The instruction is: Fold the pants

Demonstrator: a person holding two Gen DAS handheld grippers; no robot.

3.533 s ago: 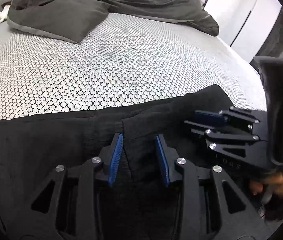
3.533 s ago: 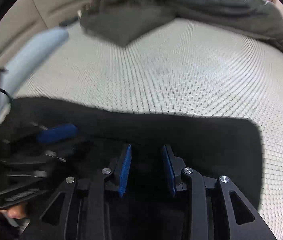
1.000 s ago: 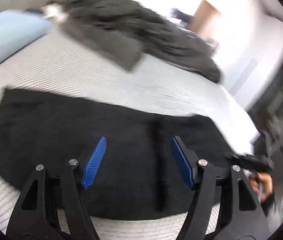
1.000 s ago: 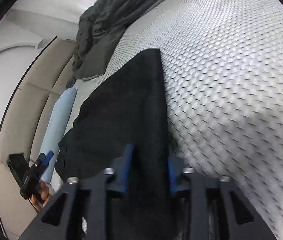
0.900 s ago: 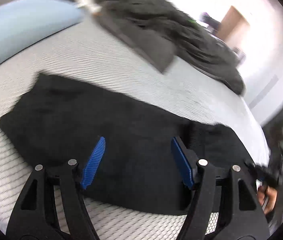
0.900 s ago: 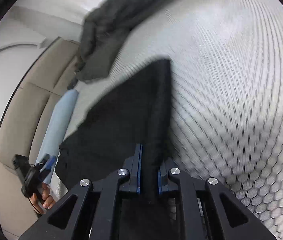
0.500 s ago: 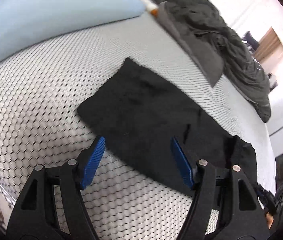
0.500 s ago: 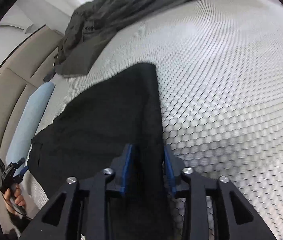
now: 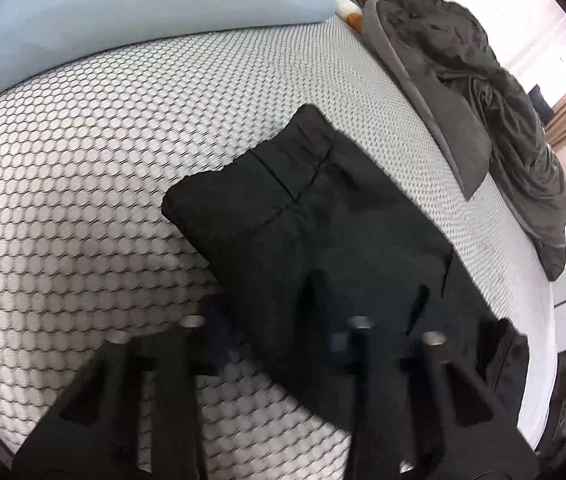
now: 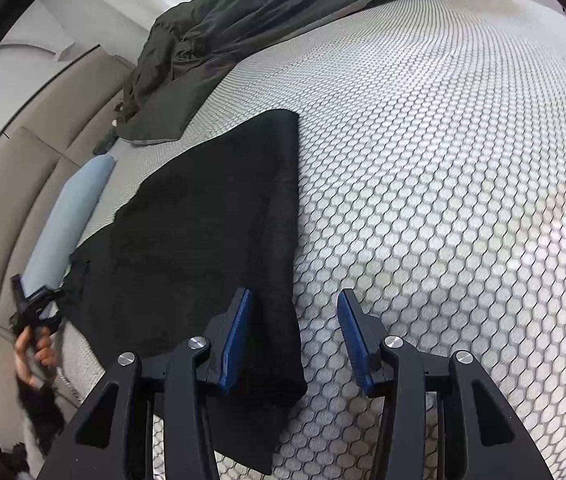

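Note:
Black pants [image 9: 323, 232] lie flat and folded lengthwise on the honeycomb-patterned mattress [image 9: 83, 200]. My left gripper [image 9: 279, 336] is blurred and low over their near edge. Its jaws are closing, still apart, with that edge between them. In the right wrist view the pants [image 10: 211, 220] stretch away from my right gripper [image 10: 295, 340]. Its jaws are opening and the blue pads [image 10: 239, 336] stand apart. The cloth's end lies beside the left pad, not pinched. Far left, a hand [image 10: 31, 352] holds the left gripper [image 10: 49, 296] at the pants' other end.
A light blue pillow [image 9: 143, 12] lies at the head of the bed, also seen as the pillow [image 10: 71, 216] by the beige headboard [image 10: 23, 152]. A dark grey duvet [image 9: 483, 92] is heaped along the far side. The mattress edge [image 9: 543, 360] drops off at the right.
My left gripper swung toward the pillow end, sank to the pants' edge and narrowed its jaws. My right gripper let go of the cloth, spread its pads and rose a little.

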